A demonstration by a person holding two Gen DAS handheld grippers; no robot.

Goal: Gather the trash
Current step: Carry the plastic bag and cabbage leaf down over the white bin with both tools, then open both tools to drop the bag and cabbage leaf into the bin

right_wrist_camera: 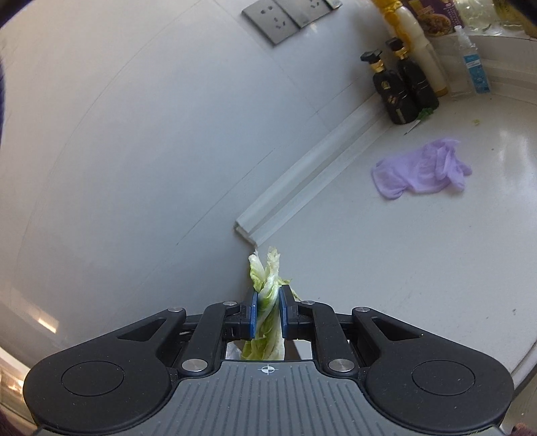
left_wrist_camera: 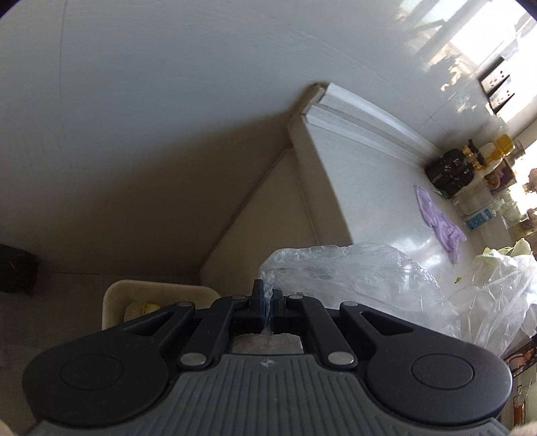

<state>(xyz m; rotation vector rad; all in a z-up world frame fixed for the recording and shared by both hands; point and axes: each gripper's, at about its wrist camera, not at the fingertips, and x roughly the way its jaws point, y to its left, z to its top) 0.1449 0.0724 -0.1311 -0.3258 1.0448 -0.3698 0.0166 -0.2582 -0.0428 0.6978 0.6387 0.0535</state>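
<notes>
Left tongs (left_wrist_camera: pixel 267 298) clamp the clear plastic bag (left_wrist_camera: pixel 352 281); right tongs (right_wrist_camera: pixel 267 312) pinch cabbage leaves (right_wrist_camera: pixel 266 302). A bin (left_wrist_camera: pixel 114 302), probably, sits below-left: keep both grips firm until over it.

One purple glove (right_wrist_camera: pixel 421 171), two black bottles (right_wrist_camera: pixel 401 89), two wall sockets (right_wrist_camera: pixel 288 16).

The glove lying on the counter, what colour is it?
Pale purple glove, clearest in the right wrist view.
</notes>
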